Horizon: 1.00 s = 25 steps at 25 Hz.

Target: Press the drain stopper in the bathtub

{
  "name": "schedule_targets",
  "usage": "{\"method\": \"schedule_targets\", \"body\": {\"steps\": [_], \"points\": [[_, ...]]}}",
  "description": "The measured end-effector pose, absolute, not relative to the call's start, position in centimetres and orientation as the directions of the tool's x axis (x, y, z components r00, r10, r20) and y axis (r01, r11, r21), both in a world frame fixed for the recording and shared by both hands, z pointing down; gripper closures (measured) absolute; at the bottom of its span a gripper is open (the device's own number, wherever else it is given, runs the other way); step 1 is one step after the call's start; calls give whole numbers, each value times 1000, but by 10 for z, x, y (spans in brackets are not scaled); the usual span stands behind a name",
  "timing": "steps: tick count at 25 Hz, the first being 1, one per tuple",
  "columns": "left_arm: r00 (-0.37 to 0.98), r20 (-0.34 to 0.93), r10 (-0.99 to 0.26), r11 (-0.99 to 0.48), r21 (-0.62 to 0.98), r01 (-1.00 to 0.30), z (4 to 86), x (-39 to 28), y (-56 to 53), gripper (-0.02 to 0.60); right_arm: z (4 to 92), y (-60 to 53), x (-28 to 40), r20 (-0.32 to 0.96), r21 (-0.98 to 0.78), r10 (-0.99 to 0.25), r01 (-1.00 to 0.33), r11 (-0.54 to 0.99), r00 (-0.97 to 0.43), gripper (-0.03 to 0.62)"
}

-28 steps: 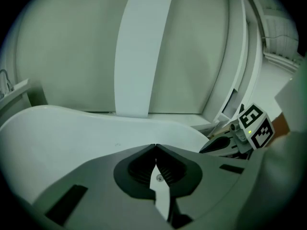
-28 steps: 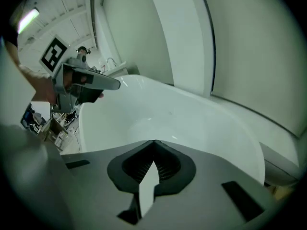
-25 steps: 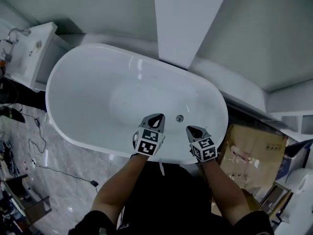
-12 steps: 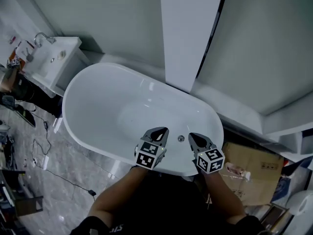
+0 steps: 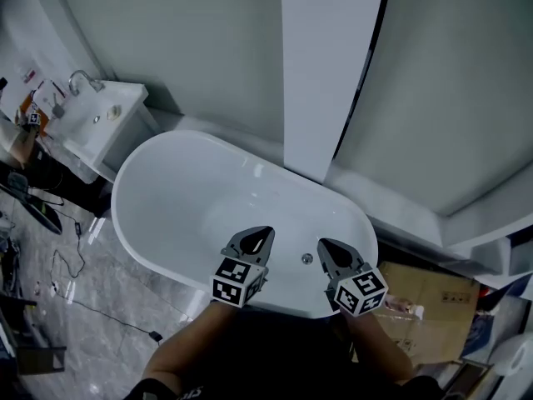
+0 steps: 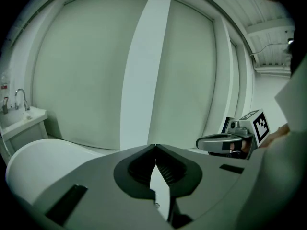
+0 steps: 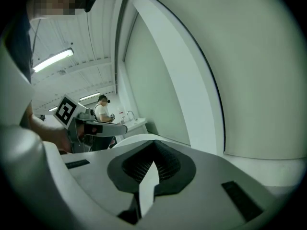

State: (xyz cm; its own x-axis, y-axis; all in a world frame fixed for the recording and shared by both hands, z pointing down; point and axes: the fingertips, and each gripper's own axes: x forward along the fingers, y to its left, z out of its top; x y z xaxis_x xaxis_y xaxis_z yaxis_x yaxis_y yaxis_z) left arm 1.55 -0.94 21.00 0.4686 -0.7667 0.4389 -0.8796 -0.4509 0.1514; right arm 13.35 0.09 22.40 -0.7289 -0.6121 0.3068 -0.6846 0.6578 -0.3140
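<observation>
Pale wall panels (image 5: 166, 40), white pillar (image 5: 325, 65), grey marble floor (image 5: 125, 280), corner washbasin (image 5: 93, 123), cardboard box (image 5: 433, 300).

Glossy white bathtub (image 5: 166, 198), shiny metal drain stopper (image 5: 306, 259) — matt brown cardboard box (image 5: 433, 302)

The left gripper (image 6: 156, 147) fills the near bottom of the view. Its two grey jaws meet at the tips, and nothing is between them. Lower down, a thin white gap shows between the jaws.

To the left, just past the gripper, is the round white edge of the bathtub (image 6: 43, 162). Far off on the left stands a white sink (image 6: 26, 116) with a bent metal tap (image 6: 19, 97) on it.

A tall white post (image 6: 144, 71) goes up the middle of the pale green wall (image 6: 81, 71) behind.

On the right is the right gripper (image 6: 204, 143), seen from the side. Its marker cube (image 6: 256, 123) shows black and white squares.
</observation>
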Motion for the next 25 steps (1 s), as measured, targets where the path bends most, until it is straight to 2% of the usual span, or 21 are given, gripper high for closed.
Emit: {"method": "schedule_targets", "body": {"steps": [7, 16, 25], "points": [[484, 370, -793, -454, 171, -875, 183, -25, -22, 568, 186, -21, 88, 249, -318, -671, -713, 625, -699, 582], [450, 292, -844, -441, 103, -892, 149, -101, -21, 568, 118, -17, 11, 115, -207, -649, -657, 725, -752, 582], [367, 253, -895, -350, 109, -930, 136, -151, -11, 568, 121, 1, -24, 136, -164, -613, -628, 761, -778, 583]]}}
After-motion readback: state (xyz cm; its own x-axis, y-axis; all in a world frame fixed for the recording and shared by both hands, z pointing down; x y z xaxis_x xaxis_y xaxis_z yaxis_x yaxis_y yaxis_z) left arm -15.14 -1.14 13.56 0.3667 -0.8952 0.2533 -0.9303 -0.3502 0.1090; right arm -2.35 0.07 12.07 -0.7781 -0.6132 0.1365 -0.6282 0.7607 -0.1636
